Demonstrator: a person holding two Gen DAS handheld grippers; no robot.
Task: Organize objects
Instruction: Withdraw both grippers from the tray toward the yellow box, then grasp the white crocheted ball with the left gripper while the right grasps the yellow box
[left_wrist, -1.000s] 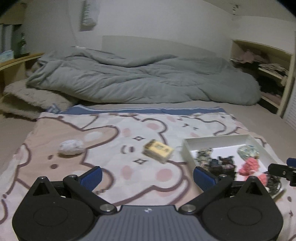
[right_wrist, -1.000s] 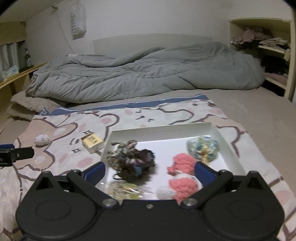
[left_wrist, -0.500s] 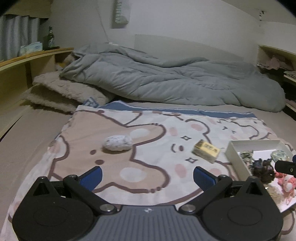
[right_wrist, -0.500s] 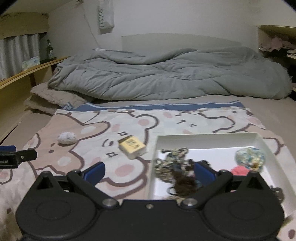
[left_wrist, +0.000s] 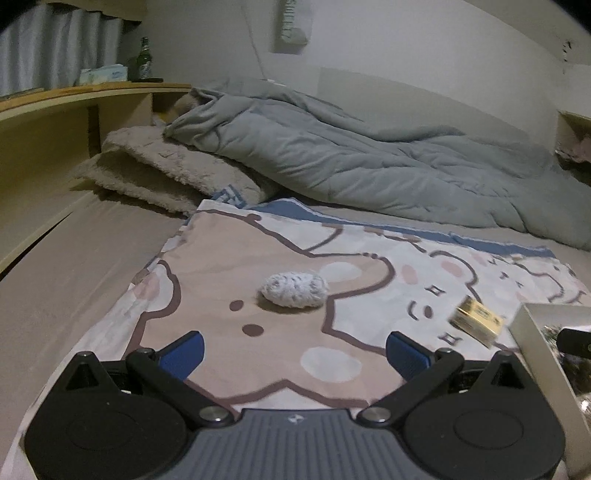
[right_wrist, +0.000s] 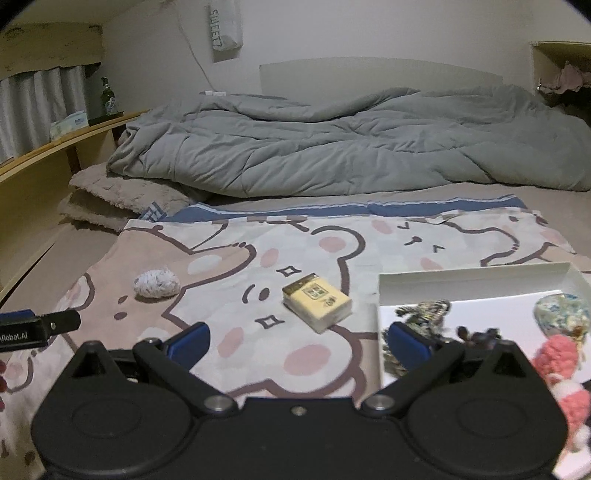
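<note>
Both grippers have swung leftward over the last second: the white tray, earlier dead ahead of the right gripper, now sits at its right side, and the left gripper has turned until the white speckled ball lies almost straight ahead of it.

The ball is a soft, oval, woolly lump, white flecked with grey, resting on a smooth printed bear blanket in beige, pink and cream. To its right lies a small rectangular yellow box, hard-edged with a printed top, tilted at an angle on the blanket and just left of the tray. The tray is a shallow white carton holding fuzzy pieces: a dark tangled bundle, a blue-green ball and pink pompoms. Behind, a quilted grey duvet is heaped beside a shaggy beige blanket.

Both tongs stand wide open and empty, blue pads spread apart. The speckled ball lies ahead of the left gripper, between the lines of its fingers but well apart from them. The yellow box sits ahead of the right gripper, slightly right of centre, not touching it.
</note>
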